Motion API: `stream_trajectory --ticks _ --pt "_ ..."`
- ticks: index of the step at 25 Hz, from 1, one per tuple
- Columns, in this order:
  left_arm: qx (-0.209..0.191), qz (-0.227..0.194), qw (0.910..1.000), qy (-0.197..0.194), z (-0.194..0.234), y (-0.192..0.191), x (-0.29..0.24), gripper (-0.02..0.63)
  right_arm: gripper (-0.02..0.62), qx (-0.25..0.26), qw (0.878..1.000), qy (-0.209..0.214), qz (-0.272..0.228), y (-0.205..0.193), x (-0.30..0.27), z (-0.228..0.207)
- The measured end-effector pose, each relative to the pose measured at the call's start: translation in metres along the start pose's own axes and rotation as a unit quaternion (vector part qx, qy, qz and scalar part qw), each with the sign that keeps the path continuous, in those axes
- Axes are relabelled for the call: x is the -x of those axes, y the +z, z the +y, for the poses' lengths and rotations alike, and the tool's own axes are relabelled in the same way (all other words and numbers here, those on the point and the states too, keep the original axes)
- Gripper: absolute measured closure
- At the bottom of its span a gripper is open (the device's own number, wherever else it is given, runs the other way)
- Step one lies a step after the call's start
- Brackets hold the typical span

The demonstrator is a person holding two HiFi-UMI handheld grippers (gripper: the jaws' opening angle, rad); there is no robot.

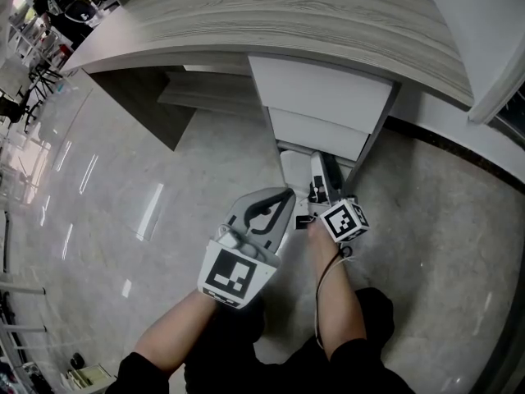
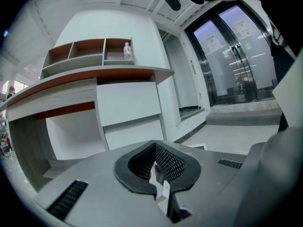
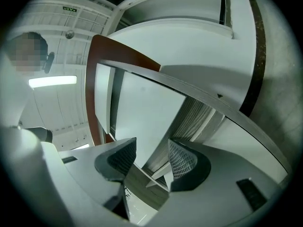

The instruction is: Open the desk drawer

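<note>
Under the wood-grain desk top stands a white drawer unit with stacked drawer fronts; the left gripper view shows them too, as the drawer fronts. My right gripper reaches low at the lowest front. In the right gripper view, the right gripper has its jaws wide apart, and a white panel with a grey edge shows in the gap; I cannot tell if it touches. My left gripper hangs back over the floor, and the left gripper is shut on nothing.
Left of the drawer unit is the open knee space under the desk. A white wall panel rises at the right. Above the desk, a shelf holds a bottle. Glass doors lie to the right. The floor is glossy.
</note>
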State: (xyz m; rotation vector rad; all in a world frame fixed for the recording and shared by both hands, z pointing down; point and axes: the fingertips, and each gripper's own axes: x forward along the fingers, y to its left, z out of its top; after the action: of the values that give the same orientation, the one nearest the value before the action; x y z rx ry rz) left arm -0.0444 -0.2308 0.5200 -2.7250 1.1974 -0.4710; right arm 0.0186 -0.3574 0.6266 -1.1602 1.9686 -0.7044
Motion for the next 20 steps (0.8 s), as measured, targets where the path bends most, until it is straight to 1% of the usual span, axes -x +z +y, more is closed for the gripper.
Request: stream_trajectory --ticks 3,6,10,12,16,20 --pt "-0.017 0.001 0.9998 -0.007 0.0 0.003 -0.001 0.603 0.42 -0.001 1.0 0.013 -0.012 0.004 -0.002 -0.003" --pt "-0.018 0.002 0.9998 -0.01 -0.001 0.004 0.001 0.603 0.422 -0.011 0.999 0.027 -0.022 0.005 -0.002 -0.004" --pt "-0.018 0.003 0.9998 -0.008 0.0 0.001 0.001 0.603 0.502 -0.02 0.999 0.013 -0.025 0.005 -0.003 -0.013" --pt "-0.015 0.007 0.9998 -0.007 0.001 -0.001 0.001 0.603 0.505 -0.023 0.999 0.015 -0.022 0.004 -0.003 -0.013" --pt "-0.022 0.012 0.9996 -0.012 -0.003 0.001 0.0 0.603 0.52 -0.012 1.0 0.007 -0.017 0.005 0.001 -0.015" --pt "-0.023 0.013 0.9996 -0.01 -0.005 0.0 -0.001 0.603 0.535 -0.012 1.0 0.013 -0.018 0.005 0.003 -0.011"
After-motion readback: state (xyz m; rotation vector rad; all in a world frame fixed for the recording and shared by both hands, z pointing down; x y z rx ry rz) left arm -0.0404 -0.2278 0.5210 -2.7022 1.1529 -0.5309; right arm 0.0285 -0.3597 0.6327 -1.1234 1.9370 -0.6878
